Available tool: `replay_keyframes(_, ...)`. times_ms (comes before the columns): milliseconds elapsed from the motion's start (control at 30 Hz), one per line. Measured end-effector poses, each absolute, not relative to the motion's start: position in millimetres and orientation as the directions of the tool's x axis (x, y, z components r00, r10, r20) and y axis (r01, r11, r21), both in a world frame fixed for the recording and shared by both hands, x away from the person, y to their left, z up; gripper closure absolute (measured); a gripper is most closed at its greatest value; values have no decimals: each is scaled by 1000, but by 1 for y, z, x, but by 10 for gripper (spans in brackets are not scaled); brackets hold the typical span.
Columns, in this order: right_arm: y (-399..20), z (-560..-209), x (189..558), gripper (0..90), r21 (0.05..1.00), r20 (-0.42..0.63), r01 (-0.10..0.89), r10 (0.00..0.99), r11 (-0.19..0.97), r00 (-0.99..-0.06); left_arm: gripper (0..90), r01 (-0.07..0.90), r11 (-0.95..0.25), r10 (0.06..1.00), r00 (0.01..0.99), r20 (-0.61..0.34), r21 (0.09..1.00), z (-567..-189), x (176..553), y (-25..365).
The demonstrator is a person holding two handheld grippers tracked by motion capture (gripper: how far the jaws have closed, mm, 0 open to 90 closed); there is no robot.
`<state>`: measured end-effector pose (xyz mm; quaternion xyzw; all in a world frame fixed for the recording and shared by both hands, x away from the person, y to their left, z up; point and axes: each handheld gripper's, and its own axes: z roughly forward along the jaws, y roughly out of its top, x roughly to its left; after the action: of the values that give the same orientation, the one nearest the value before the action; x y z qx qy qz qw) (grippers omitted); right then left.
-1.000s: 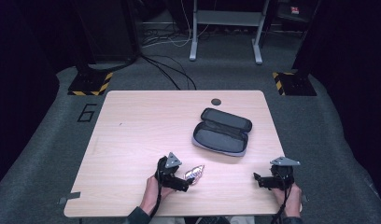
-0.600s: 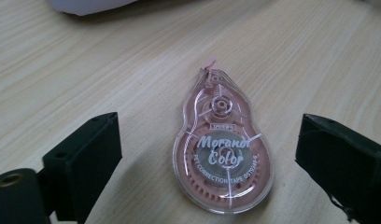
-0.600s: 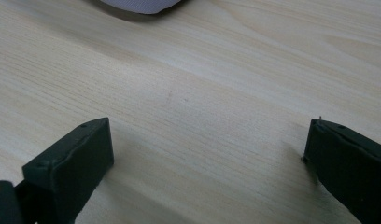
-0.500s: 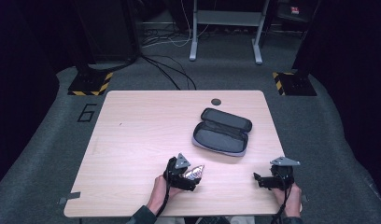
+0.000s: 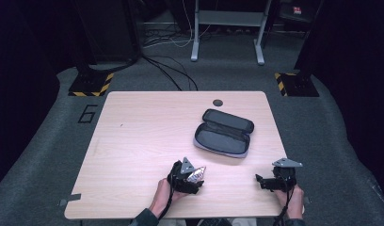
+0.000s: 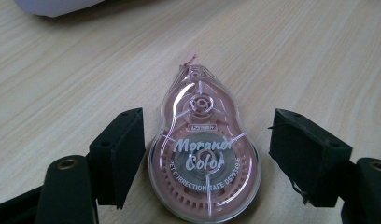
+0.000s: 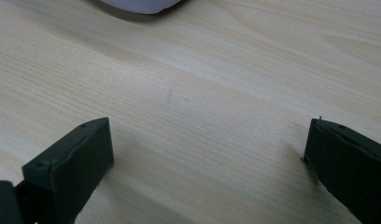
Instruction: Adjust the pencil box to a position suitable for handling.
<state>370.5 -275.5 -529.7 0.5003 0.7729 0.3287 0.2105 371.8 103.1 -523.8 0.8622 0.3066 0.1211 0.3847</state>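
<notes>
A pink, see-through correction tape dispenser (image 6: 205, 158) lies flat on the wooden table (image 5: 133, 141) near its front edge. My left gripper (image 6: 207, 154) straddles it. The left pad (image 6: 121, 156) is almost against its side, while the right pad (image 6: 305, 156) stands a clear gap away. The jaws have just been closing, with the dispenser between them and not pressed. From the high view the left gripper (image 5: 192, 176) covers most of the dispenser (image 5: 197, 173). My right gripper (image 5: 263, 181) rests at the front right, its jaws (image 7: 207, 154) open with nothing between them.
An open dark pencil case (image 5: 223, 133) with a grey lining lies right of the table's middle; its pale edge (image 6: 53, 4) sits at the top of the left gripper view. A small black disc (image 5: 218, 102) sits near the far edge. Cables and yellow-black marked stands lie on the floor beyond.
My left gripper has slid to the right onto the correction tape, which now lies between its jaws. The right gripper has stayed where it was.
</notes>
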Motion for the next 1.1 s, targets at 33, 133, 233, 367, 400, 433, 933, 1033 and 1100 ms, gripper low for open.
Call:
replay_keyframes(33, -276, -530, 371, 9, 719, 3, 635, 912, 284, -411, 295, 437, -519, 622, 783, -26, 735, -523, 372, 103)
replay_keyframes(133, -276, -530, 371, 9, 718, 3, 635, 911, 284, -412, 368, 428, -523, 621, 783, -14, 737, -524, 371, 102)
replay_keyframes(233, -276, -530, 371, 9, 718, 3, 635, 912, 284, -411, 388, 426, -519, 626, 780, -10, 741, -524, 371, 102)
replay_keyframes(367, -276, -530, 371, 9, 718, 3, 635, 912, 284, -411, 396, 422, -524, 626, 779, -1, 740, -524, 370, 103)
replay_keyframes(400, -276, -530, 371, 9, 718, 3, 635, 912, 284, -411, 397, 430, -521, 622, 783, -17, 737, -524, 370, 103)
replay_keyframes(433, -276, -530, 371, 9, 718, 4, 635, 912, 283, -411, 398, 425, -517, 626, 780, -11, 743, -524, 370, 103)
replay_keyframes(933, -276, -530, 371, 9, 719, 3, 635, 912, 284, -411, 401, 405, -483, 637, 771, -6, 776, -517, 366, 117)
replay_keyframes(1033, -276, -530, 371, 9, 719, 3, 635, 912, 284, -411, 401, 393, -486, 643, 766, 15, 781, -513, 365, 121)
replay_keyframes(1100, -276, -530, 371, 9, 719, 3, 635, 911, 284, -411, 401, 389, -480, 644, 765, 15, 786, -511, 364, 124)
